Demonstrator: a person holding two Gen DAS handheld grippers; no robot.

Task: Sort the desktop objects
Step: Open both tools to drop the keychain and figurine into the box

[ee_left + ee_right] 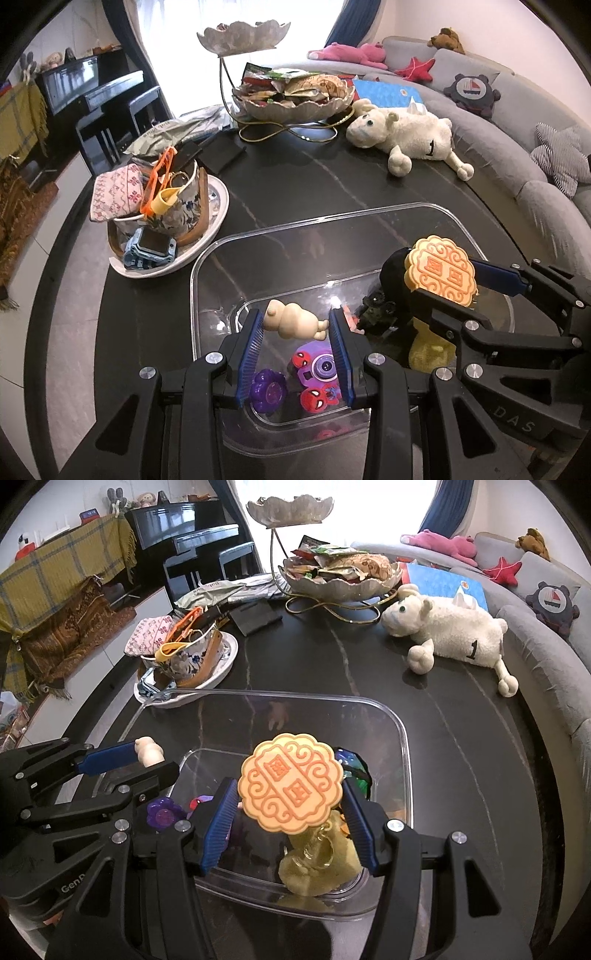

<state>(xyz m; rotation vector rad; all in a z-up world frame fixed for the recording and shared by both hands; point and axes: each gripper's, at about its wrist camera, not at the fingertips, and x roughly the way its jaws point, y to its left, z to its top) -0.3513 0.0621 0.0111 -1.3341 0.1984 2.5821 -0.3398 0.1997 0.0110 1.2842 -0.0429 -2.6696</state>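
A purple toy camera [320, 370] lies in the clear bin [207, 258]; above it, a beige figurine [295, 319] is clamped by the left gripper [297, 325] and a mooncake keychain [291, 781] by the right gripper [291, 805].

You had blue ribbed pads [255, 354] on black arms at the left gripper [295, 334], with a pale cream figurine [295, 320] between them. Your right gripper [291, 812] carried the same blue on black, around a tan mooncake-shaped piece [290, 781] with orange scrollwork and characters. The bin [332, 221] was clear plastic; in it you saw a purple flower [268, 390], a purple toy camera [319, 369] with red faces, and something yellow [317, 864]. The table [303, 177] was black with thin pale veins. The plush sheep [406, 136] was off-white, marked with a black "1". The cup [177, 214] showed a blue floral print, the cloth [118, 192] a pink-on-white pattern.
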